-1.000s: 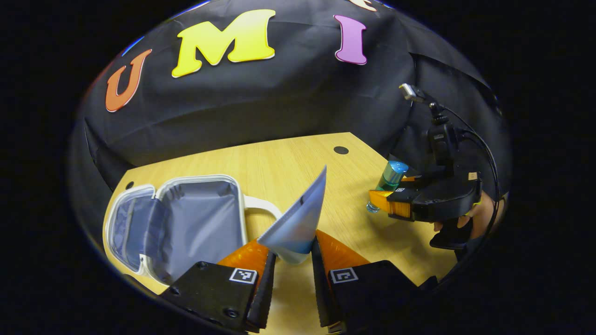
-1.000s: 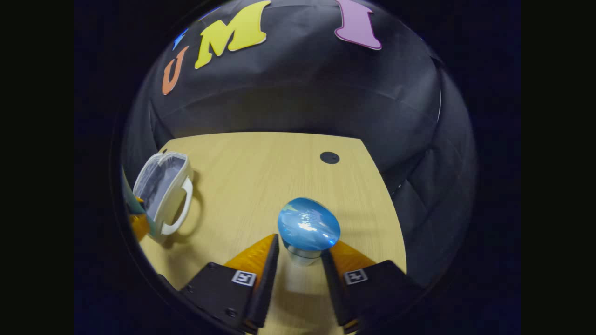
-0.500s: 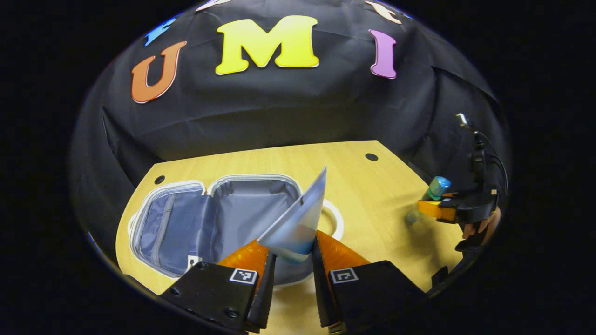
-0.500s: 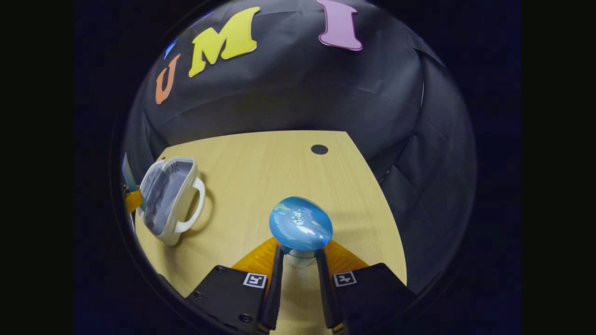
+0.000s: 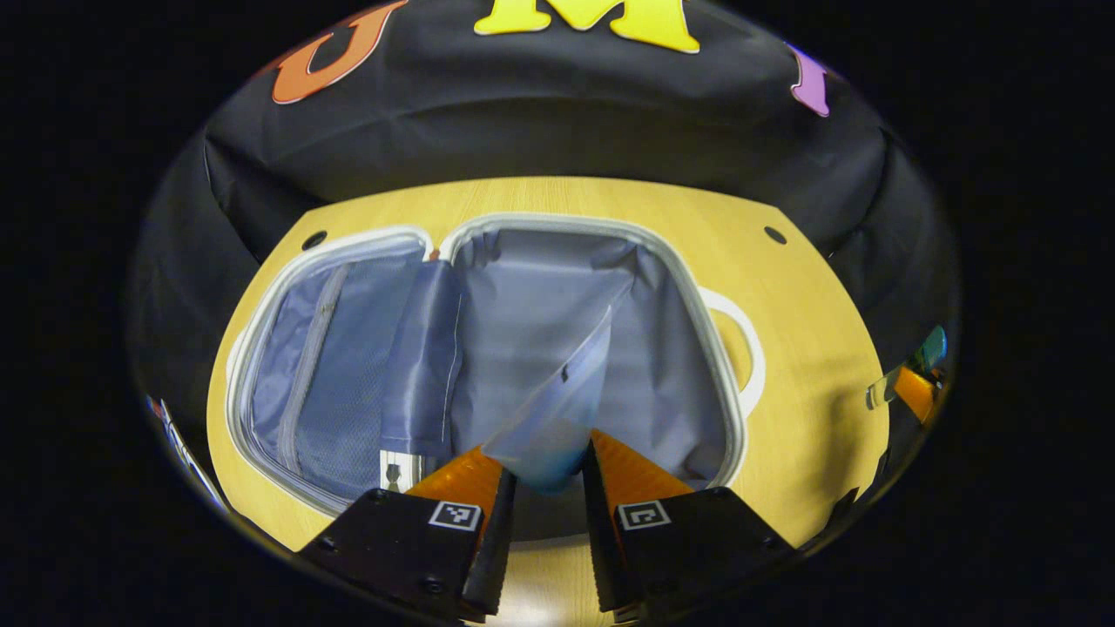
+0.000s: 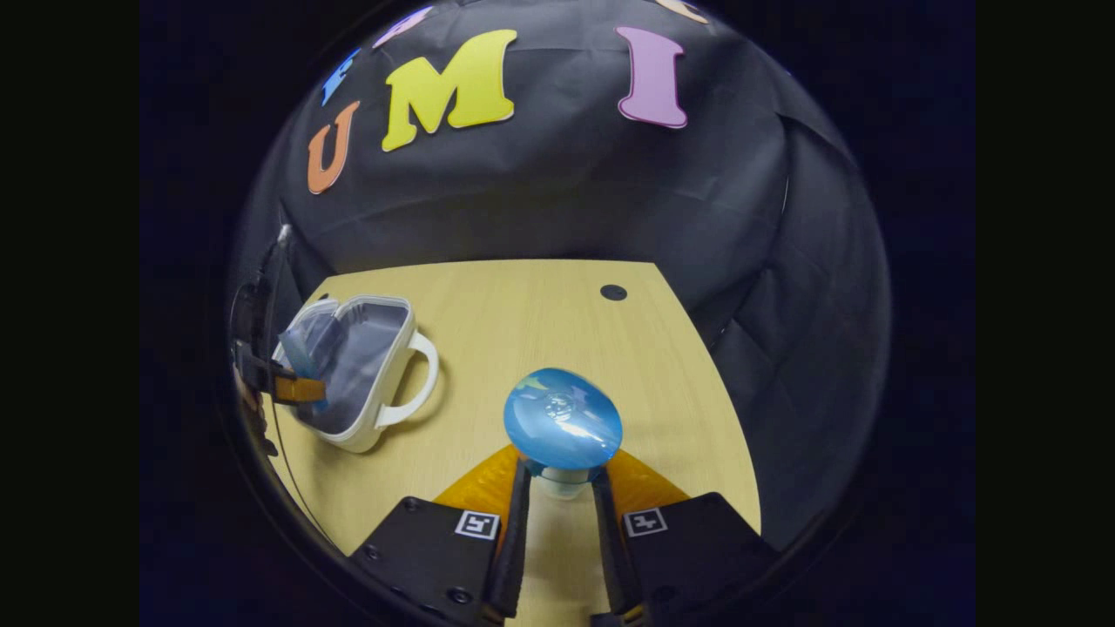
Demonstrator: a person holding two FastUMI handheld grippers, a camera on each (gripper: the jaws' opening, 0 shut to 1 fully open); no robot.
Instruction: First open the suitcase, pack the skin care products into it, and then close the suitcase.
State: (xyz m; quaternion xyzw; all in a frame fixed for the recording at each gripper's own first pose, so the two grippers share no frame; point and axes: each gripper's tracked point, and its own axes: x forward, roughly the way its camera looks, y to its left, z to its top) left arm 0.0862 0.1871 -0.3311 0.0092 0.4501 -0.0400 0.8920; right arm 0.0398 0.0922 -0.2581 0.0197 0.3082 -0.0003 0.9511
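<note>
Left gripper view: the left claw (image 5: 542, 488) is seen at the bottom centre of the frame, pinching the lower end of a pale tube (image 5: 557, 409) between both fingers. The tube is held tilted, its flat crimped end pointing toward the upper right, over the open suitcase (image 5: 488, 348). The suitcase is spread flat on the wooden worktop (image 5: 810, 348), filling the middle of the frame; its grey lining and a mesh pocket on the left half are exposed, and its white handle (image 5: 740, 348) projects at the right. At the right edge of the frame the right claw (image 5: 910, 387) is partly shown with a bottle in it.

Right gripper view: the right claw (image 6: 559, 492) is seen at the bottom centre, closed on the neck of a bottle (image 6: 563, 431) just beneath its rounded blue cap, both fingers pressing on it. The bottle is held upright, above the worktop (image 6: 523, 331). At the left of the frame the suitcase (image 6: 361, 383) is shown lying open, with the left claw (image 6: 300, 387) and the tube (image 6: 300, 348) over its interior, well apart from the bottle.
</note>
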